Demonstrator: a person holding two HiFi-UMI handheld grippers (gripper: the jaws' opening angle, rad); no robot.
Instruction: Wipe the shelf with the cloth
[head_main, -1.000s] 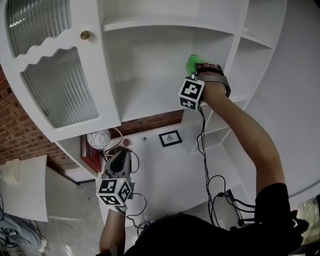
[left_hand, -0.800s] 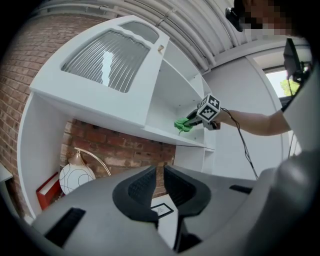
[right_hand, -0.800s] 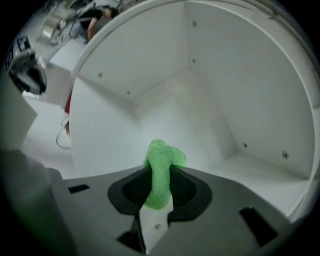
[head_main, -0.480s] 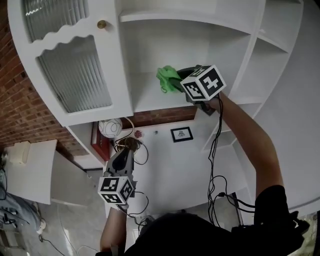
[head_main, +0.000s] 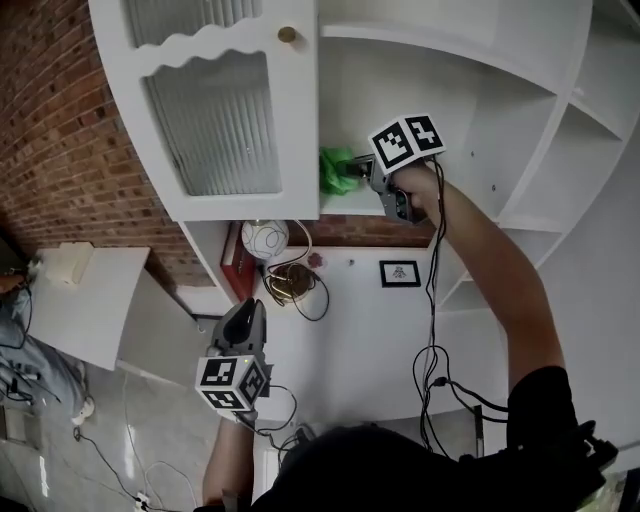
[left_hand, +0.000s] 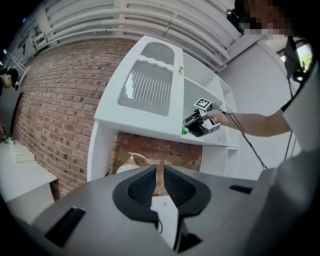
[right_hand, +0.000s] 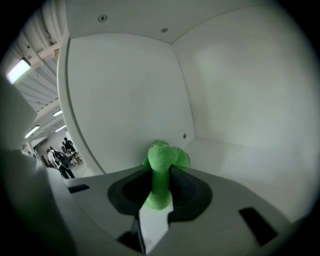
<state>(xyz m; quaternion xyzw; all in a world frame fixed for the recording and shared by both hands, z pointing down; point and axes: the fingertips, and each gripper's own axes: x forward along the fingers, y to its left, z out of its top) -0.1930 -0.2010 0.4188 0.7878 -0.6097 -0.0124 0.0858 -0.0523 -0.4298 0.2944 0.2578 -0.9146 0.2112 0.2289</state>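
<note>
A bunched green cloth rests on the white shelf of the open cupboard, near its left side by the door. My right gripper is shut on the cloth; in the right gripper view the cloth sticks out between the jaws of the right gripper toward the cupboard's inner corner. The left gripper view shows the same cloth small at the shelf's edge. My left gripper hangs low, well below the shelf, jaws closed with nothing between them.
The cupboard door with ribbed glass and a brass knob stands open just left of the cloth. Below the shelf are a white globe lamp, tangled cables and a small framed picture. A brick wall lies left.
My right gripper has carried the cloth leftward along the shelf, from its right part to beside the open door. The left gripper has stayed low.
</note>
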